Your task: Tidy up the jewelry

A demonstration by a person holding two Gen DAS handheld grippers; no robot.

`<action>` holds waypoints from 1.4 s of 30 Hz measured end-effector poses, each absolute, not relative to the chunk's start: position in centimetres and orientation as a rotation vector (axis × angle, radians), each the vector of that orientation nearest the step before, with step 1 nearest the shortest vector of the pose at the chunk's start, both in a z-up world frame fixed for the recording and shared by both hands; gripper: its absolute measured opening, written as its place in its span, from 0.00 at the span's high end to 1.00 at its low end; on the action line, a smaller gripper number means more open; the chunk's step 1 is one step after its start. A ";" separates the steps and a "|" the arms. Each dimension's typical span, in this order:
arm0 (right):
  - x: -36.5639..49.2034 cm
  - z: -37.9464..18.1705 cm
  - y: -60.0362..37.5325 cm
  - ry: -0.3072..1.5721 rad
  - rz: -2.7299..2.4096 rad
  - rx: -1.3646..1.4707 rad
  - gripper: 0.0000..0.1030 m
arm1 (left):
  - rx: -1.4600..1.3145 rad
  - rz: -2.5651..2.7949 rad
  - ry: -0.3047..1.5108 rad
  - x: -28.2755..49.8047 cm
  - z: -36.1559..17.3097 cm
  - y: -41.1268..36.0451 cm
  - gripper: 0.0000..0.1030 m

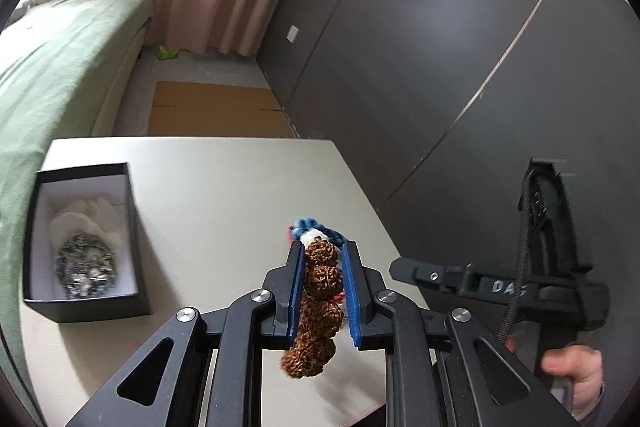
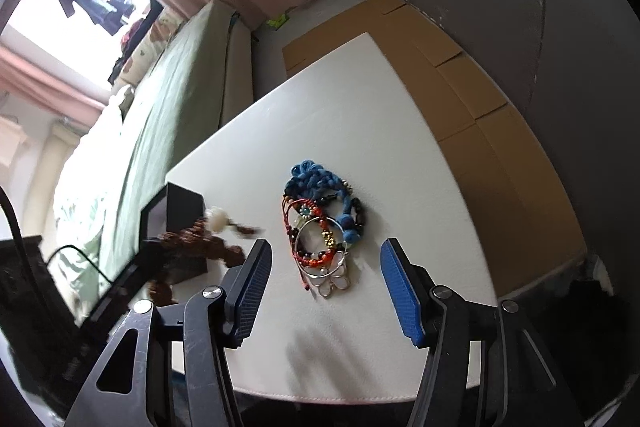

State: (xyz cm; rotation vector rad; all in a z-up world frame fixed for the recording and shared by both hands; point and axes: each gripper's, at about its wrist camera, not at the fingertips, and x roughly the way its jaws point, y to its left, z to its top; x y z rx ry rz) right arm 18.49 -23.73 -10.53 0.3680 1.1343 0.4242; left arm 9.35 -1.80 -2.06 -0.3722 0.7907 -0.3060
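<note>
My left gripper [image 1: 323,247] is shut on a brown seed-bead bracelet [image 1: 320,301] and holds it above the white table [image 1: 224,187]. The bracelet also shows blurred in the right wrist view [image 2: 208,243], with a white bead. A black box [image 1: 82,243] with a white lining stands at the table's left and holds a silver bracelet [image 1: 86,265]. My right gripper [image 2: 326,247] is open above a pile of jewelry [image 2: 324,227]: blue cord, red woven bracelets, silver rings. The box corner [image 2: 182,207] shows left of the pile.
A bed with a green cover [image 1: 60,67] runs along the table's left side. Flat cardboard [image 1: 216,115] lies on the floor beyond the table. Dark grey wardrobe doors [image 1: 440,47] stand to the right. The right-hand tool [image 1: 540,267] is at the table's right edge.
</note>
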 end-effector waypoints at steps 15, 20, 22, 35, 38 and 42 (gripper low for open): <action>20.3 -15.4 -22.1 1.263 0.367 0.357 0.81 | -0.418 -0.238 0.787 9.3 -1.8 1.6 0.81; 20.5 -15.9 -22.2 1.267 0.363 0.383 0.93 | -0.420 -0.231 0.784 9.2 -1.6 1.4 0.81; 20.2 -15.7 -22.4 1.254 0.365 0.400 0.95 | -0.423 -0.227 0.778 9.0 -1.4 1.6 0.81; 17.5 -10.2 -22.0 1.064 0.520 0.469 0.95 | -0.482 -0.178 0.688 6.2 0.2 5.3 0.81; 17.2 -9.2 -21.7 1.030 0.555 0.497 0.96 | -0.498 -0.164 0.672 5.9 0.6 6.3 0.81; 17.0 -8.5 -21.1 0.998 0.605 0.516 0.98 | -0.518 -0.142 0.651 5.7 1.1 7.5 0.81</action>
